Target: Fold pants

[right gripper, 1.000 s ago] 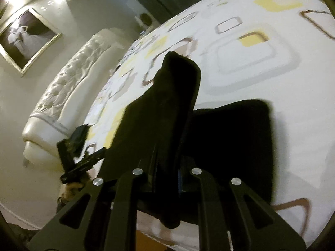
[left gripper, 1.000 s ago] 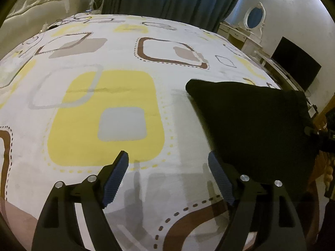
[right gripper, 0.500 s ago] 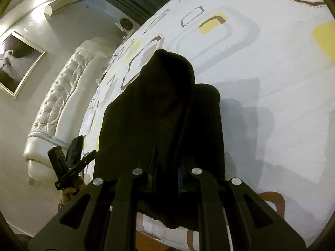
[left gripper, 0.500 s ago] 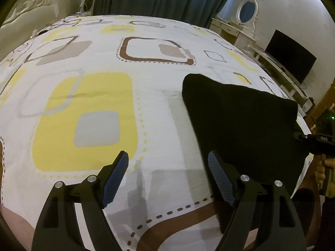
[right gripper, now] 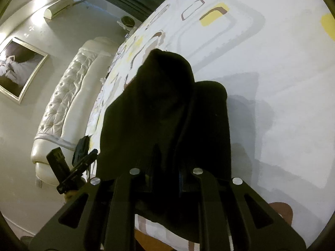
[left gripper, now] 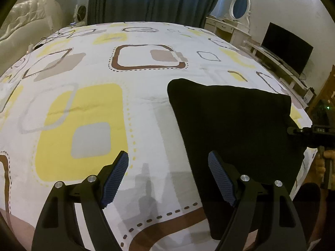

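Note:
The black pants (left gripper: pixel 230 125) lie folded on the patterned bedsheet (left gripper: pixel 83 115), near the bed's right edge. My left gripper (left gripper: pixel 167 156) hovers open over bare sheet just left of them, with nothing between its blue pads. In the right wrist view a raised fold of the pants (right gripper: pixel 167 115) humps up in front of my right gripper (right gripper: pixel 165 173). Its jaws are opening, and the cloth sits loosely between them. Each gripper shows in the other's view: the right gripper (left gripper: pixel 312 130) at the pants' right edge, the left gripper (right gripper: pixel 69 171) at the lower left.
A white tufted headboard (right gripper: pixel 69 104) runs along the bed's left side. Dark blue curtains (left gripper: pixel 150 0) hang behind the bed, with a fan (left gripper: pixel 80 13) beside them. A white dresser with an oval mirror (left gripper: pixel 239 6) and a black TV (left gripper: pixel 286 46) stand at the right. A hand (left gripper: pixel 326 161) holds the right gripper.
My right gripper has sunk toward the bed with the fold, and its jaws have parted slightly. The pants now lie lower and flatter. My left gripper drifted a little and stayed open.

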